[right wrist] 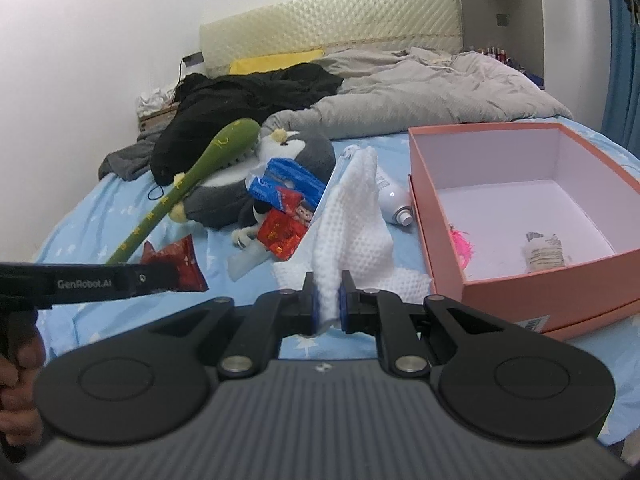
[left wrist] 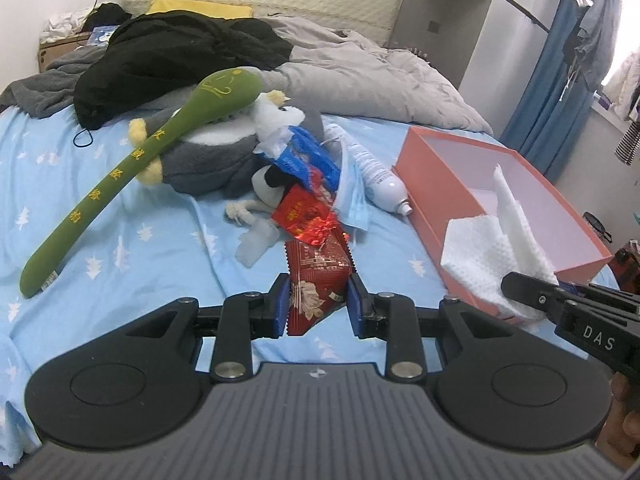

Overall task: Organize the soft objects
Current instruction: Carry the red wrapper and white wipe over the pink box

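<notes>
My left gripper (left wrist: 318, 305) is shut on a dark red snack packet (left wrist: 316, 276) above the blue bed sheet; the packet also shows in the right wrist view (right wrist: 176, 264). My right gripper (right wrist: 329, 303) is shut on a white waffle cloth (right wrist: 352, 220), held up left of the open pink box (right wrist: 560, 280); the cloth shows in the left wrist view (left wrist: 492, 256) in front of the box (left wrist: 424, 184). A grey plush toy (left wrist: 216, 156) lies under a long green plush stick (left wrist: 120, 172).
A pile beside the plush holds a blue packet (left wrist: 308, 156), a red packet (left wrist: 308, 212), a face mask (left wrist: 352, 196) and a white bottle (left wrist: 380, 180). The box holds a pink fluffy thing (right wrist: 460, 246) and a small pouch (right wrist: 544, 252). Black clothing (left wrist: 168, 56) and a grey duvet (left wrist: 360, 76) lie behind.
</notes>
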Demonstrator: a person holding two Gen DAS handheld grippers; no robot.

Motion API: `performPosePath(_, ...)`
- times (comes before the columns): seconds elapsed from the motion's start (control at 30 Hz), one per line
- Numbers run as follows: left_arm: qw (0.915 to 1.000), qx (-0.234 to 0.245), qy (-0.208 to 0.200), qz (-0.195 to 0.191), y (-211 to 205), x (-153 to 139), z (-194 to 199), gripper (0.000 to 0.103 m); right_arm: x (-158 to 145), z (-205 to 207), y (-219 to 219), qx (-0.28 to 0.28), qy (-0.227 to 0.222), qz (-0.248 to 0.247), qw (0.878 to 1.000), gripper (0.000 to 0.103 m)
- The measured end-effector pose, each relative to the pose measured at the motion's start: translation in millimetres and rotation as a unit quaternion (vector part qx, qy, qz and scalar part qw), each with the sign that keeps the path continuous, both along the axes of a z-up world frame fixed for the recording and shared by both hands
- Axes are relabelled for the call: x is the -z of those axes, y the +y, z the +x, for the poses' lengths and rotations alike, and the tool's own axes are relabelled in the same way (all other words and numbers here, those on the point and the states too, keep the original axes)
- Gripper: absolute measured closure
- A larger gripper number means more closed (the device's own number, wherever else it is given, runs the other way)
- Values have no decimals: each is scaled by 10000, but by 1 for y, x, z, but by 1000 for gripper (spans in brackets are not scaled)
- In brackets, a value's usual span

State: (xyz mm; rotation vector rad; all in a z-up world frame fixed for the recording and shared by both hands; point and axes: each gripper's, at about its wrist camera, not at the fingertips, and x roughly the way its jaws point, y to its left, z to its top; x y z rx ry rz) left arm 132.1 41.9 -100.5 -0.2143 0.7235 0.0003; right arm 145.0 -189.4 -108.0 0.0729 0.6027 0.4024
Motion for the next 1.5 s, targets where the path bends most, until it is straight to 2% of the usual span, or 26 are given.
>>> performPosePath(0.3, 9993, 336, -150, 44, -33, -20, 3, 69, -14, -9, -24, 207, -105, 101, 9997, 89)
performPosePath(0.5, 9966, 778, -219, 132, -62, -27, 8, 69, -18, -18, -46, 407, -79, 107, 9991, 89)
performPosePath(0.93, 9895, 1390, -392, -83, -116, -39, 27, 69, -26, -42, -96, 971, -67, 37, 9952, 89)
performPosePath(1.27, 9838, 1698, -502, -292, -146, -57, 80, 69, -47, -5, -123, 1427, -443, 43, 9888, 89)
performPosePath(1.5, 9810, 1864, -512, -145, -172, -71, 125, 68, -59, 43, -137, 1515, -437, -142, 9874, 89)
